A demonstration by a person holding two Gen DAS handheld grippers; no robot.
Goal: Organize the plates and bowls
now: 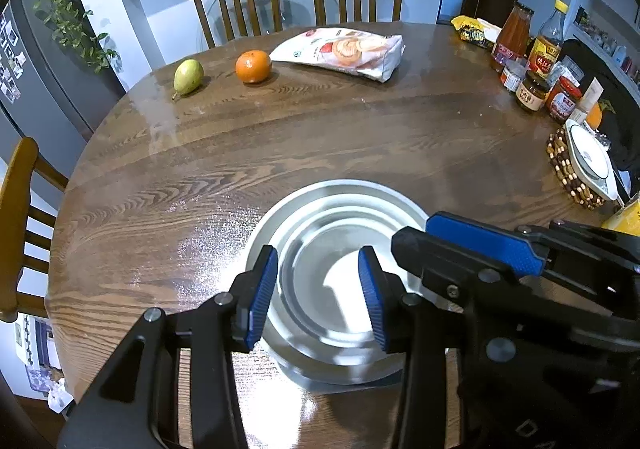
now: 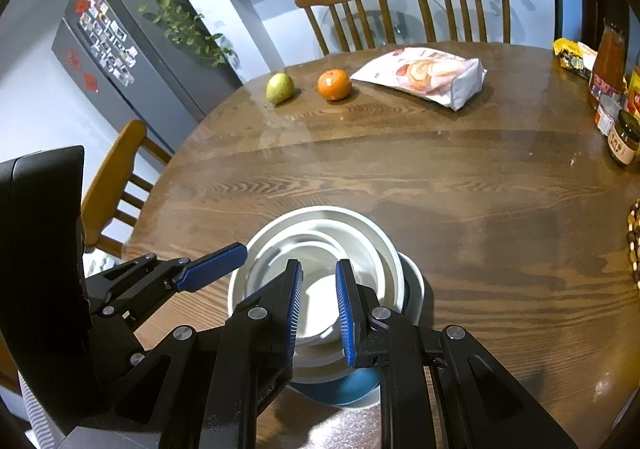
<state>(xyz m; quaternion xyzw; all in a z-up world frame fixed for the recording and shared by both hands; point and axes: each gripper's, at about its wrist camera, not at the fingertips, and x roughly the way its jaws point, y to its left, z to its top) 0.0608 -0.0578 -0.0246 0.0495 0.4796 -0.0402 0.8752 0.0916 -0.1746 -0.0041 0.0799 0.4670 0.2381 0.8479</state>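
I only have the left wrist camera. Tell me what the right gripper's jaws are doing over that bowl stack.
Observer: In the right wrist view, the right gripper has its pads a narrow gap apart with nothing between them, above the inside of the stacked bowls.
Operator: Report what's under the stack. I only see pale rims.
Observer: The bottom bowl is blue on the outside and shows beneath the pale ones at the near side.
Operator: Now place my left gripper from that side.
Observer: One finger of the left gripper reaches over the stack's left rim. I cannot tell whether it touches.
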